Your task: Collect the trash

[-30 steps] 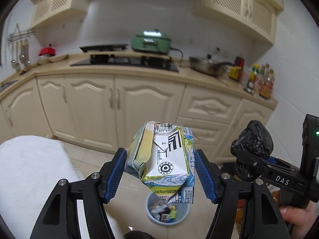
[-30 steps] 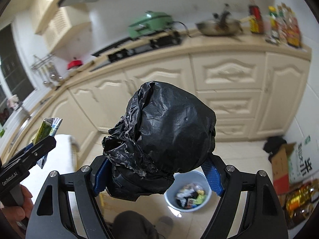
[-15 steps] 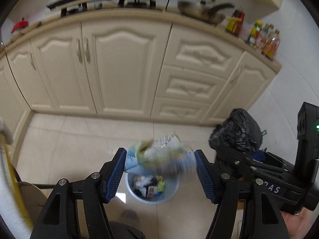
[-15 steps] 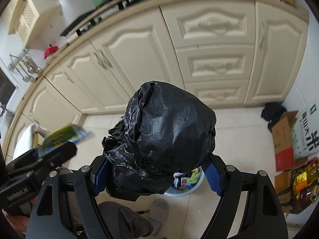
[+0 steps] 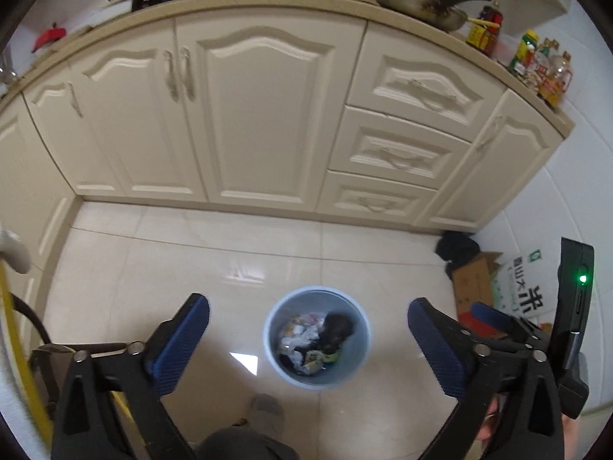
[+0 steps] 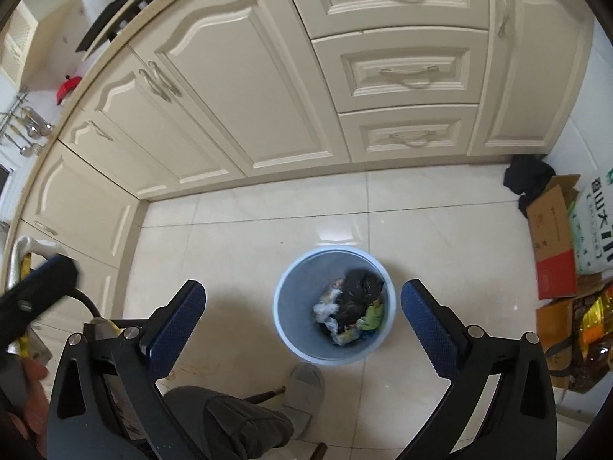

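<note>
Below, both grippers hang over a pale blue bin (image 5: 360, 349) on the tiled floor (image 5: 191, 260); the left gripper (image 5: 308, 339) has its blue pads spread wide with nothing between them, and the right gripper (image 6: 302, 324) is spread just as wide and holds nothing. Inside the bin lies a black bag (image 6: 360, 299) on top of white wrappers and a green scrap; in the left view the bag (image 5: 337, 329) sits toward the bin's right side. Cream cabinets (image 6: 268, 96) stand behind the bin; a pan (image 5: 421, 2) rests on the counter above them. Near the right wall lie a cardboard box (image 6: 551, 245) and a dark cloth (image 6: 526, 176); a grey slipper (image 6: 306, 387) stands just beside the bin.
</note>
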Motion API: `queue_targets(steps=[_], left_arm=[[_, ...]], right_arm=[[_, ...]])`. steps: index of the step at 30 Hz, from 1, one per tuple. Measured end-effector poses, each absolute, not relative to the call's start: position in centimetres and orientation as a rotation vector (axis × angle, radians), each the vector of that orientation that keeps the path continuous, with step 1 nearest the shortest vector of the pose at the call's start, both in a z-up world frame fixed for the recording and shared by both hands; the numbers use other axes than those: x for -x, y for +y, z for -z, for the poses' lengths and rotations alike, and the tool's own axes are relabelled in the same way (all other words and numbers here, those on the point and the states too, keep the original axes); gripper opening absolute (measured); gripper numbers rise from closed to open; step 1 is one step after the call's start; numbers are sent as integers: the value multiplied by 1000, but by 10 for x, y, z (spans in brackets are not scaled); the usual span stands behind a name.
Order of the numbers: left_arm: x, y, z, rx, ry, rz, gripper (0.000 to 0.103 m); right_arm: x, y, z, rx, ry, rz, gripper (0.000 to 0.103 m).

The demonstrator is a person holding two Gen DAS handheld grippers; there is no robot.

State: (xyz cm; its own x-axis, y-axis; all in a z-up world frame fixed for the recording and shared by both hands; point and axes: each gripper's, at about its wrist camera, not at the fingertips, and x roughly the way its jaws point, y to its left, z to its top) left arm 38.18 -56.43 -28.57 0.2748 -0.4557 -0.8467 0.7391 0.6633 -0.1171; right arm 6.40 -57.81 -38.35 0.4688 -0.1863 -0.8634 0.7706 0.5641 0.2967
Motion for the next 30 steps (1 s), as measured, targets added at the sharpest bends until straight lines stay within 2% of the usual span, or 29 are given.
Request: queue_targets(steps=[9,20,30], left_arm=[[-338,-511,238,-297,924,781,102],[-229,-344,142,-209,683,725,102],[-108,-176,95,-130,457,541,102]], right_arm=[[-58,-545,349,-737,853,660,103],[-69,-457,242,-585,692,552,103],[-77,-352,149,-436,545,421,103]])
